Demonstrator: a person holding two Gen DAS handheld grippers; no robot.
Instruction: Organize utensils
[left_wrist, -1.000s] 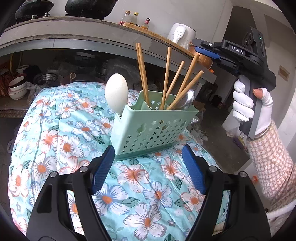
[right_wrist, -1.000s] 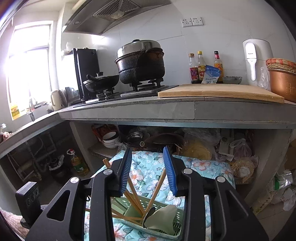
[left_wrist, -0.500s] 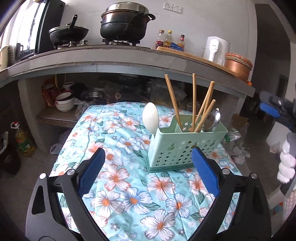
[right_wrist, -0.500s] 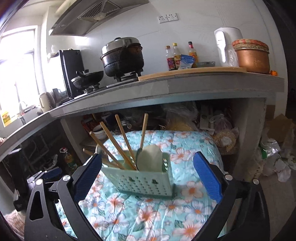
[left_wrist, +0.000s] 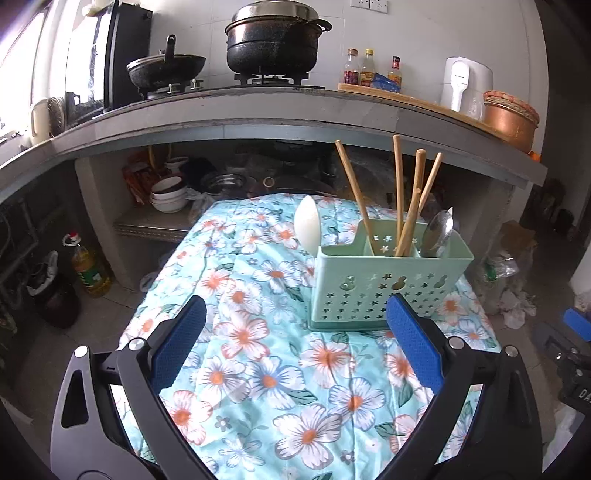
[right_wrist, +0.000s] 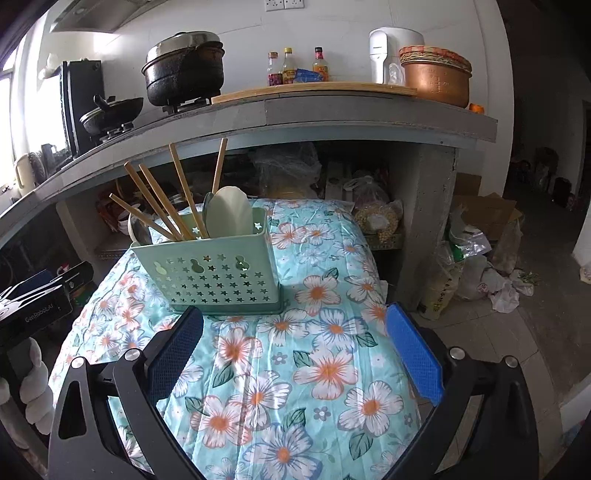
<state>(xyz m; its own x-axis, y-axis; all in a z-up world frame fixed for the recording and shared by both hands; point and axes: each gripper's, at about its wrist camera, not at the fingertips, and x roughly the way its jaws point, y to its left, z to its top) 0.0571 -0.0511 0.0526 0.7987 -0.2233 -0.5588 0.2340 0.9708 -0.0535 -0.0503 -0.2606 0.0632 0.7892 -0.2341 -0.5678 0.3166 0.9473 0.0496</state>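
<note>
A mint-green perforated utensil holder (left_wrist: 388, 284) stands on the floral tablecloth (left_wrist: 258, 373). It holds several wooden chopsticks (left_wrist: 399, 192), a white spoon (left_wrist: 307, 225) and a metal spoon (left_wrist: 437, 230). My left gripper (left_wrist: 295, 306) is open and empty, just short of the holder and a little to its left. In the right wrist view the holder (right_wrist: 218, 273) stands ahead and to the left, with the chopsticks (right_wrist: 173, 199) and white spoon (right_wrist: 229, 214) upright in it. My right gripper (right_wrist: 295, 314) is open, with nothing between its fingers.
A grey counter (left_wrist: 258, 107) with black pots (left_wrist: 273, 40), bottles and a copper pot (right_wrist: 436, 77) overhangs the table's far end. Bowls (left_wrist: 168, 192) sit on the shelf underneath. Bags and cardboard (right_wrist: 484, 221) litter the floor to the right. A white-gloved hand (right_wrist: 33, 384) holds the left gripper's handle.
Both grippers have opened wide and backed away from the holder. The right one came down from above the chopsticks to table level. The left one tilted up, bringing the counter into view.
</note>
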